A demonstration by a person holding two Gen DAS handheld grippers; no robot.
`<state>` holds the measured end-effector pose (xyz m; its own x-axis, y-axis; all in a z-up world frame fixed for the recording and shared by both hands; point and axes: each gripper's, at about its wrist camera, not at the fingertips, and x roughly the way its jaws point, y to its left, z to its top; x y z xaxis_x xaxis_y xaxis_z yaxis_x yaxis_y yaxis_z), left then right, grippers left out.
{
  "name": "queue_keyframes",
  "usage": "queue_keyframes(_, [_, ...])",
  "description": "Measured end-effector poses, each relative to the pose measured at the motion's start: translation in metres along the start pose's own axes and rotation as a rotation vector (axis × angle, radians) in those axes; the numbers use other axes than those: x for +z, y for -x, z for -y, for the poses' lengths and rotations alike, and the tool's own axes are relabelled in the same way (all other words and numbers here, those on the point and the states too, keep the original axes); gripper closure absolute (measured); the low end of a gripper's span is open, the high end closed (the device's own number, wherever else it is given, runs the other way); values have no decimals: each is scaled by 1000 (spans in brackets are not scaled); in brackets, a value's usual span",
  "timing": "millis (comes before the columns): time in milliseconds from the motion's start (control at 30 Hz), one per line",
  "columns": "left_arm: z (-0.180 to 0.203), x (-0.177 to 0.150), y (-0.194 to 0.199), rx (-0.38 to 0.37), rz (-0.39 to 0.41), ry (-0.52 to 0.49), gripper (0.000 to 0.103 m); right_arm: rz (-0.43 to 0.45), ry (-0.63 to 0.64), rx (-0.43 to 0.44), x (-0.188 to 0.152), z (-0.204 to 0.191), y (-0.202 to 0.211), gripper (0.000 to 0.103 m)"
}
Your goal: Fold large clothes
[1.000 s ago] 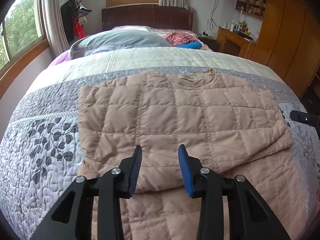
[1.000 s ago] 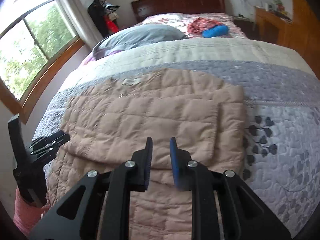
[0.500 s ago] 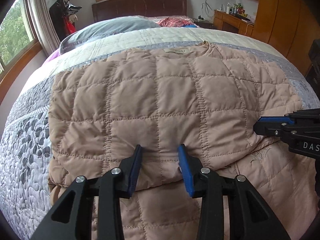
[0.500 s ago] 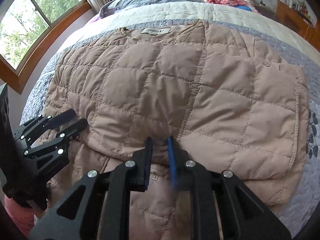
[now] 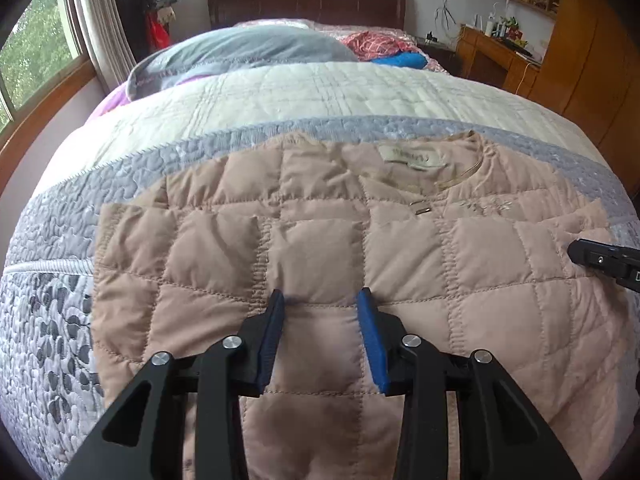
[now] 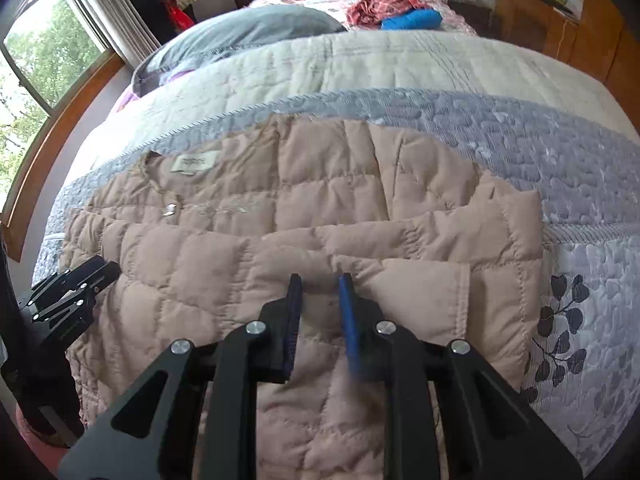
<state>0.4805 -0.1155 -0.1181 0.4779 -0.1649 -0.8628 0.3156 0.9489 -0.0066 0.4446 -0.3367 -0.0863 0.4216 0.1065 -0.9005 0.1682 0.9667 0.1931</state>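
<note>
one quilted beige jacket (image 5: 328, 248) lies part-folded on the bed (image 5: 304, 92), collar label toward the headboard. two claws: left claw (image 5: 322, 320) spread wide with jacket fabric showing between its pads, right claw (image 6: 322, 292) at a narrower gap, low over a folded edge; neither visibly grips. risk, as a judgement: the puffy, slick layers may slip or spring open if pinched shallowly. one grey pillow (image 5: 240, 52), one blue bundle (image 6: 412, 20).

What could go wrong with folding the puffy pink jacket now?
The jacket looks thick and puffy, so its folded layers could spring back apart. Both grippers, left and right, are open with nothing pinched, so the fabric might slide. The right side's fold looks uneven and could end up crooked.
</note>
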Motion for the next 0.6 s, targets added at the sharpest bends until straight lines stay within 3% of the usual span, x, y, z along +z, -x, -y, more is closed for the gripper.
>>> queue_keyframes(167, [2, -1, -3, 12, -6, 9, 64, 2, -25, 24, -3, 5, -15, 84])
queue_keyframes(300, [-14, -7, 29, -9, 10, 65, 64, 54, -28, 115, -18, 11, 30, 77])
queue_keyframes(433, [-43, -52, 91, -36, 63, 50, 61, 120, 15, 193, -68, 31, 97, 65])
queue_keyframes(500, [-59, -85, 120, -43, 76, 42, 51, 129, 35, 213, -100, 44, 122, 64])
queue_keyframes(600, [-81, -138, 151, -3, 78, 46, 46, 133, 54, 210, -155, 60, 150, 58])
